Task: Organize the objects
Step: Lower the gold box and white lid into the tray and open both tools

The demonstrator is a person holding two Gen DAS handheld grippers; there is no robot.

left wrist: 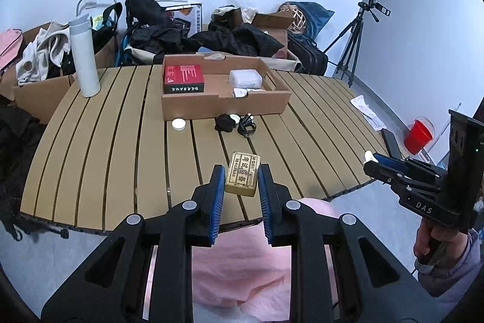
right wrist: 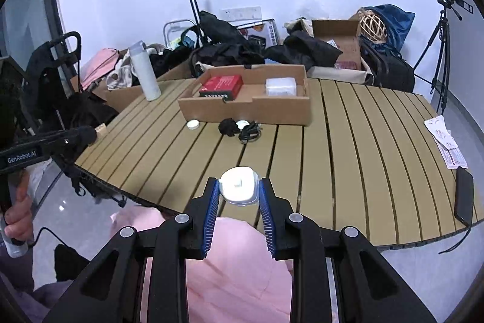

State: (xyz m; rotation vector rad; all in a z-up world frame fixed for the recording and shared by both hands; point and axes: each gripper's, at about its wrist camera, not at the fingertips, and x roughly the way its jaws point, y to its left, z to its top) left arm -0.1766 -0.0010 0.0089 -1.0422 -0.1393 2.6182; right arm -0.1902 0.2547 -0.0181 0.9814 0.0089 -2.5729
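Left wrist view: left gripper (left wrist: 241, 179) closed tight on small tan box (left wrist: 242, 174), held above near edge of slatted table (left wrist: 106, 147); cardboard tray (left wrist: 224, 106) w/ red box (left wrist: 183, 77) farther back. Right wrist view: right gripper (right wrist: 239, 191) narrowed onto white rounded case (right wrist: 239, 185), pads touching its sides, over table's near edge
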